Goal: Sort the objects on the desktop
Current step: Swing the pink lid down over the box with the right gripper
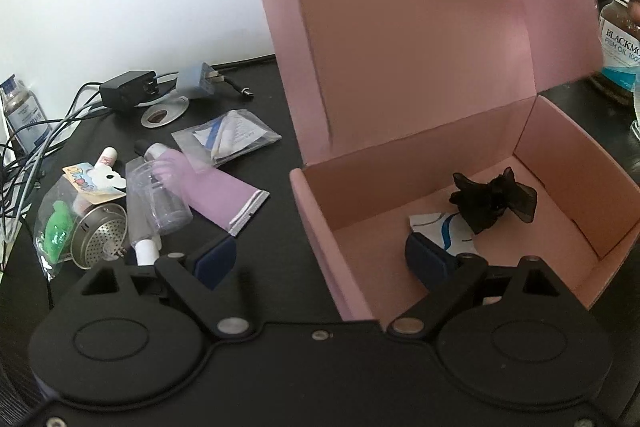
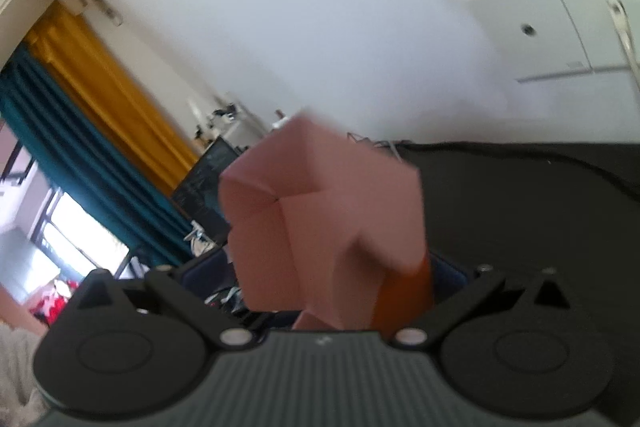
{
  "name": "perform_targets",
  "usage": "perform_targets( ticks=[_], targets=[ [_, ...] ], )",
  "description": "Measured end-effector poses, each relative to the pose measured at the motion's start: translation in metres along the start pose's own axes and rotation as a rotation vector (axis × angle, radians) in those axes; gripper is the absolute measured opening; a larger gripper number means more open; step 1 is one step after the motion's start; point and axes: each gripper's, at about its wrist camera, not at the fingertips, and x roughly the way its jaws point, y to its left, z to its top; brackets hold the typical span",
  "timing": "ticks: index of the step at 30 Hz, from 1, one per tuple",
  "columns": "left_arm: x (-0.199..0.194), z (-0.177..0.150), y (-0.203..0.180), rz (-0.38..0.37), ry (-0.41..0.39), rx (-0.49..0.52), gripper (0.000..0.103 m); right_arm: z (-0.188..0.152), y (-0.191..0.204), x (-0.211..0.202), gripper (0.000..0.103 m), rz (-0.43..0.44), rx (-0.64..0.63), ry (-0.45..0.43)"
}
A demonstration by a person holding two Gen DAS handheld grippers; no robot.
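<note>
In the box [image 1: 500, 131] at 3 o'clock only a bow [image 1: 494, 203] and packet [image 1: 442, 233]; tube [image 1: 218, 193], bags, chargers unsorted at 9 on the surface [image 1: 276, 227]; left tool [image 1: 320, 261] gaping empty, right tool [image 2: 332, 279] straddling a flap [image 2: 320, 227], grip unclear.

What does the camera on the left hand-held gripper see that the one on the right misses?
Only the left view shows the inside of the pink box, holding a black bow and a white and blue packet, plus the clutter beside it: a lilac tube, a clear cup, a metal strainer and chargers. Only the right view shows the room: yellow and teal curtains and a window. Both show the pink box and the black desk; in the right view a blurred pink flap sits between the fingers.
</note>
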Motion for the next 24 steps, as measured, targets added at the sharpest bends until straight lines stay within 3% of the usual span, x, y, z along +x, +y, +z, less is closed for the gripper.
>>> perform_targets(
  ticks=[5,10,14,24],
  targets=[
    [-0.013,0.002,-0.005,-0.022,-0.046,0.013,0.092,-0.006,0.027,-0.014,0.102,-0.023,-0.074,-0.012],
    [-0.044,0.006,-0.012,-0.04,-0.161,0.064,0.093,-0.014,0.043,-0.024,0.102,-0.096,-0.098,-0.036],
    [-0.063,0.01,-0.011,-0.104,-0.25,0.057,0.096,-0.023,0.049,-0.026,0.102,-0.146,-0.096,-0.056],
    [-0.072,0.012,-0.007,-0.217,-0.276,0.048,0.096,-0.045,0.074,-0.024,0.102,-0.299,-0.097,-0.104]
  ],
)
